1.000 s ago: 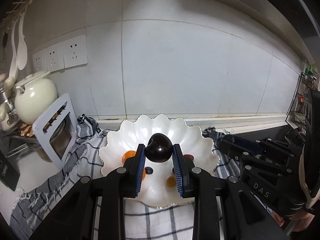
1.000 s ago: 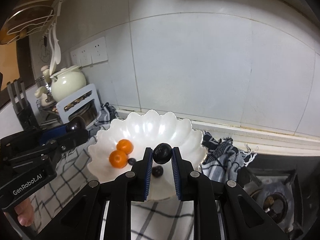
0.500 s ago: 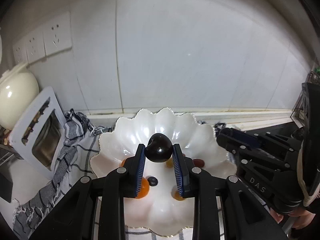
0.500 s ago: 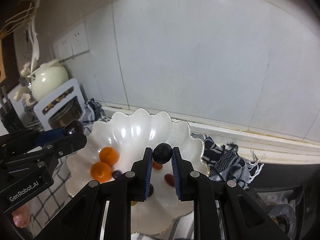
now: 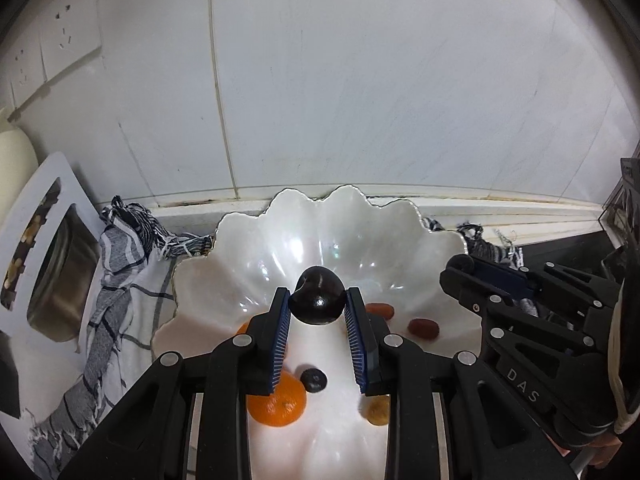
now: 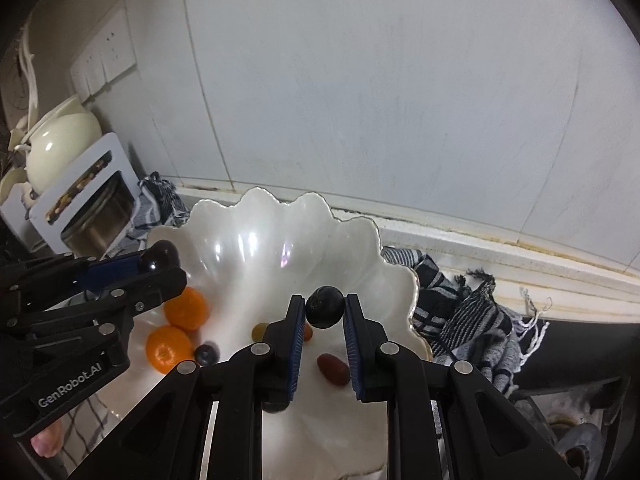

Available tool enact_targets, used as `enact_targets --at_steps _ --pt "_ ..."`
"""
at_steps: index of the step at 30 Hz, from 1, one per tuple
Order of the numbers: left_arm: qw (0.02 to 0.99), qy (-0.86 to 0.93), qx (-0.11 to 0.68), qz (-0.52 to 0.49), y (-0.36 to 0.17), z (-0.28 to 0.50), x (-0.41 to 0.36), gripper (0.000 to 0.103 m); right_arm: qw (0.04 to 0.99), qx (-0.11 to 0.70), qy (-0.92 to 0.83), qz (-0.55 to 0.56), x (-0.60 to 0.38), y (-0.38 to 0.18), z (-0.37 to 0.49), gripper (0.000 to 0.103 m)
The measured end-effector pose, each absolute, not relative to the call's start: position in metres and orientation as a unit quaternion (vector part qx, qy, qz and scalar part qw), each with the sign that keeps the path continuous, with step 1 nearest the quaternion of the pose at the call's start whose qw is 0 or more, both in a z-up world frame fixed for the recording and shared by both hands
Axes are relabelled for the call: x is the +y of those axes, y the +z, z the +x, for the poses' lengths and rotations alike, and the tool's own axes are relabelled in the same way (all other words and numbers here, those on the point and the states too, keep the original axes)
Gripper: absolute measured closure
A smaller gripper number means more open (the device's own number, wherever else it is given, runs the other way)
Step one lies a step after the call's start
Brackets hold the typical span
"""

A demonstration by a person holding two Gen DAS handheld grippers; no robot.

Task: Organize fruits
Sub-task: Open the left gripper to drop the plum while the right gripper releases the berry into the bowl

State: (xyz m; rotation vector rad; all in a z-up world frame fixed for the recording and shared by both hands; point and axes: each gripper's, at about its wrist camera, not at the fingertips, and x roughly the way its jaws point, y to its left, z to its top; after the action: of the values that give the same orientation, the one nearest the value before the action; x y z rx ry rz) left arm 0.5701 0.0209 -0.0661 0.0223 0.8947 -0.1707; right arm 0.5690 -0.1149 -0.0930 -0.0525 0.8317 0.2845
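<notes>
A white scalloped bowl (image 5: 280,240) (image 6: 240,248) sits on a checked cloth. My left gripper (image 5: 318,304) is shut on a dark cherry (image 5: 318,294) held above the bowl's middle; it also shows in the right wrist view (image 6: 160,254). My right gripper (image 6: 325,307) is shut on a blueberry (image 6: 325,306) above the bowl's right side. In the bowl lie oranges (image 6: 186,308) (image 6: 168,348) (image 5: 276,400), a loose blueberry (image 5: 313,380) (image 6: 207,354), red grape tomatoes (image 5: 423,327) (image 6: 333,368) and a yellow one (image 5: 378,410).
A checked cloth (image 5: 120,292) (image 6: 460,312) lies under the bowl. A white rack with a steel pot (image 5: 60,280) (image 6: 96,208) and a cream teapot (image 6: 60,140) stand at the left. The tiled wall (image 5: 360,100) is close behind. A stove burner (image 6: 576,444) is at the right.
Both grippers moved forward over the bowl, each still holding its fruit. The bowl now looks nearer and lower in both views.
</notes>
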Motion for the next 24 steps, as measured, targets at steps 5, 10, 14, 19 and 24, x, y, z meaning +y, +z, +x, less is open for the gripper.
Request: enact_targets --at_steps 5,10,14,19,24 --pt "0.893 -0.073 0.443 0.010 -0.073 0.578 0.023 0.057 0.901 0.412 0.131 -0.025 -0.113 -0.097 0.576 0.080" --pt "0.894 -0.053 0.445 0.013 -0.076 0.575 0.031 0.049 0.902 0.415 0.114 -0.029 -0.111 -0.098 0.574 0.064" --pt "0.903 -0.028 0.428 0.028 -0.071 0.562 0.038 0.040 0.907 0.409 0.094 -0.021 -0.116 -0.095 0.565 0.055" --pt "0.916 -0.011 0.400 0.046 -0.056 0.538 0.043 0.033 0.919 0.388 0.074 -0.014 -0.121 -0.086 0.539 0.048" --pt "0.929 0.000 0.366 0.049 -0.031 0.504 0.045 0.024 0.934 0.352 0.062 -0.008 -0.126 -0.066 0.505 0.037"
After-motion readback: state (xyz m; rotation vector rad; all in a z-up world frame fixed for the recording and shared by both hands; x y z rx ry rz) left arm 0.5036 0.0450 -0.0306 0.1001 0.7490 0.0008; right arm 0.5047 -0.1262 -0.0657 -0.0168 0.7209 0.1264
